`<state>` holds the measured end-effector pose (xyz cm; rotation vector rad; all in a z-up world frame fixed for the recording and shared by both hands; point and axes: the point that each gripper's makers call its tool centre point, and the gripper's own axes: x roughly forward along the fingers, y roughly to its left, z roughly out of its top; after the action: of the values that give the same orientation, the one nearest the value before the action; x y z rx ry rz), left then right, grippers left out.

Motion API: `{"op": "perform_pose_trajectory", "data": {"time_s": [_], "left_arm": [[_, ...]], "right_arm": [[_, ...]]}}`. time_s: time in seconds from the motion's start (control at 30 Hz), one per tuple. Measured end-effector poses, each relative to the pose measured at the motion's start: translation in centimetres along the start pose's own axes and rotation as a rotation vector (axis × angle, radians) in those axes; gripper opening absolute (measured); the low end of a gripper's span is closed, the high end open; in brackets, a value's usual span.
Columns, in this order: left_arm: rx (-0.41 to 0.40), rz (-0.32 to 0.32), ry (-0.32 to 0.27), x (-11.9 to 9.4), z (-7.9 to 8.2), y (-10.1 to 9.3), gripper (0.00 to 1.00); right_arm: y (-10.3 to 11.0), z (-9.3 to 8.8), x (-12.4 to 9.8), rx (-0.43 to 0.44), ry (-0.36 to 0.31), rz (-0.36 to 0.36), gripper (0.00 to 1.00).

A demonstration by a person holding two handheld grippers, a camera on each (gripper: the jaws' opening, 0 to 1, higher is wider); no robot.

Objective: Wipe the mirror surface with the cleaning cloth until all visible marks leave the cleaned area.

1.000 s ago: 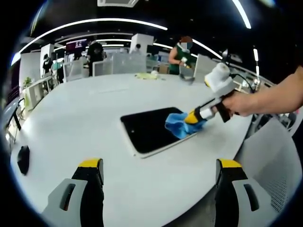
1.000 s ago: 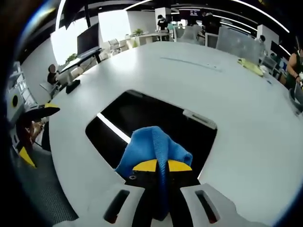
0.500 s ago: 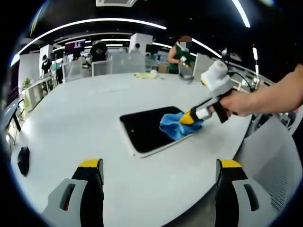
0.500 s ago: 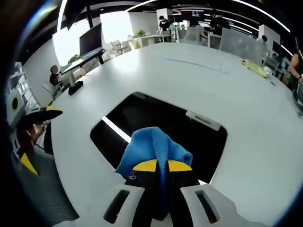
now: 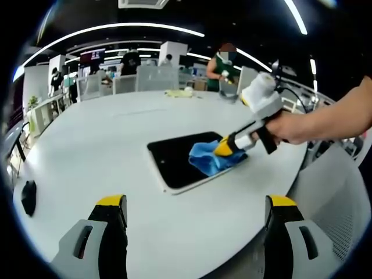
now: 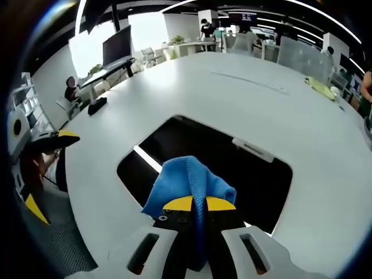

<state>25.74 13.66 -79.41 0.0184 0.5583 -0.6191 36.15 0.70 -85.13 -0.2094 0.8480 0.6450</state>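
Left gripper view showed the mirror (image 5: 183,164) lying flat on the white table (image 5: 99,145), a dark rounded rectangle with a pale frame, and the right gripper (image 5: 224,146) reaching in from the right with a person's hand (image 5: 290,125) behind it. Its jaws were clamped on the blue cleaning cloth (image 5: 206,158), which was pressed onto the mirror's right-hand part. The left gripper (image 5: 195,203) hung well back from the mirror above the near table edge, its jaws spread wide and holding nothing. In the right gripper view the cloth (image 6: 187,183) bunched up just ahead of the closed yellow jaw tips, with the dark glass (image 6: 215,168) spreading beyond it and a bright strip of reflected light across its left part. No marks could be made out on the glass at this size, so how much remained to clean could not be judged. The step in hand appeared to be a wiping stroke. To do it well, the cloth should probably be kept flat and under even, light pressure so the jaw tips never touch the glass, with overlapping passes running out to the frame. As the mirror lay loose on a smooth table, too hard a push might slide it; the free left gripper could steady the frame if it did.
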Motion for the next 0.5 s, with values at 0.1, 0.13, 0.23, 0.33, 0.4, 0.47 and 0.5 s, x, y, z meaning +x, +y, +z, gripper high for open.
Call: {"op": "perform_pose_trajectory", "data": {"time_s": [0.1, 0.13, 0.23, 0.33, 0.4, 0.47, 0.5], "left_arm": [[0.0, 0.001, -0.003, 0.0, 0.0, 0.0, 0.99], [-0.001, 0.002, -0.003, 0.0, 0.1, 0.0, 0.99], [-0.002, 0.003, -0.007, 0.0, 0.1, 0.1, 0.99], [-0.005, 0.005, -0.009, 0.0, 0.1, 0.1, 0.99], [-0.006, 0.007, -0.011, 0.0, 0.2, 0.1, 0.99], [-0.009, 0.008, -0.012, 0.0, 0.2, 0.2, 0.99], [-0.009, 0.01, -0.013, 0.0, 0.2, 0.2, 0.99]], "right_arm": [[0.5, 0.3, 0.3, -0.008, 0.001, 0.009, 0.01], [0.6, 0.4, 0.4, -0.01, 0.002, 0.011, 0.01], [1.1, 0.8, 0.8, -0.018, 0.003, 0.021, 0.01], [1.6, 1.1, 1.2, -0.023, 0.004, 0.031, 0.01], [2.0, 1.4, 1.4, -0.029, 0.005, 0.039, 0.01], [2.4, 1.6, 1.7, -0.034, 0.006, 0.047, 0.01], [2.6, 1.7, 1.8, -0.04, 0.006, 0.051, 0.01]]}}
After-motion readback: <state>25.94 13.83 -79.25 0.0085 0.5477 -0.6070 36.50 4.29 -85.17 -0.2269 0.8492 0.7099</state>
